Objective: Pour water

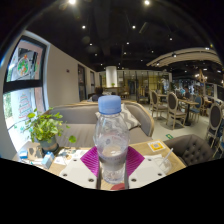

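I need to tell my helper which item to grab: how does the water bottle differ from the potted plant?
The water bottle is clear plastic with a blue cap; the potted plant is green and leafy. The bottle stands between the tongs' fingers, partly filled; the plant sits beyond them, off to one side, near the window. The bottle is tall and narrow; the plant spreads wide. Both stand upright.

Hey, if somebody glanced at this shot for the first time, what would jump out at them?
A clear water bottle with a blue cap stands upright between the gripper fingers, dominating the near view; whether the pads press on it is hard to tell. Beside it, a green potted plant sits on the light table. Beyond, a café room with chairs stretches away.
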Tool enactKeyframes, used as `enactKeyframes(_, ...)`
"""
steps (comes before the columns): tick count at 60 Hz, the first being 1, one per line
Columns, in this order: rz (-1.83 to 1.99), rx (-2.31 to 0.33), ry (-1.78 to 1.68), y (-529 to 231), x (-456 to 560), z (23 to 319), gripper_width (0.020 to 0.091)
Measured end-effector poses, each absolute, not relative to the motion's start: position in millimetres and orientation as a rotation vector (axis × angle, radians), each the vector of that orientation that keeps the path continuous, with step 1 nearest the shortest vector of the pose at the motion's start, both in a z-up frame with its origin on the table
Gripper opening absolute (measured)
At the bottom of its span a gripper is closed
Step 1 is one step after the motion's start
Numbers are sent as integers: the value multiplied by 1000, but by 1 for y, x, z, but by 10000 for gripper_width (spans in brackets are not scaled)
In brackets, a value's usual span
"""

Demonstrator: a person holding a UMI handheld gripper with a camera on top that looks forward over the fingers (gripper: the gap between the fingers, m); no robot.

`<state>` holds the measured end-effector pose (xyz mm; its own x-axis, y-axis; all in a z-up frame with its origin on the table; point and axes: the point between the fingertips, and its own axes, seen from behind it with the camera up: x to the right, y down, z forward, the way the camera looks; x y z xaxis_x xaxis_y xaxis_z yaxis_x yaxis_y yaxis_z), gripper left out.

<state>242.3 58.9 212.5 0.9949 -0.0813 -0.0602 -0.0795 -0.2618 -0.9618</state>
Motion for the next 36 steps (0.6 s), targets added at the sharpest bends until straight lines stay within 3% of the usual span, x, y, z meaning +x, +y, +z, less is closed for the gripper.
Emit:
enactKeyframes(8, -24, -1937, 105, 63, 243, 137, 309)
enactKeyframes(11, -20, -1951, 96, 57, 247, 123, 309)
enactKeyframes(26, -64, -1984, 100, 56, 258, 77, 318)
enactKeyframes(36, -65, -1934, 159, 49, 263, 79, 422)
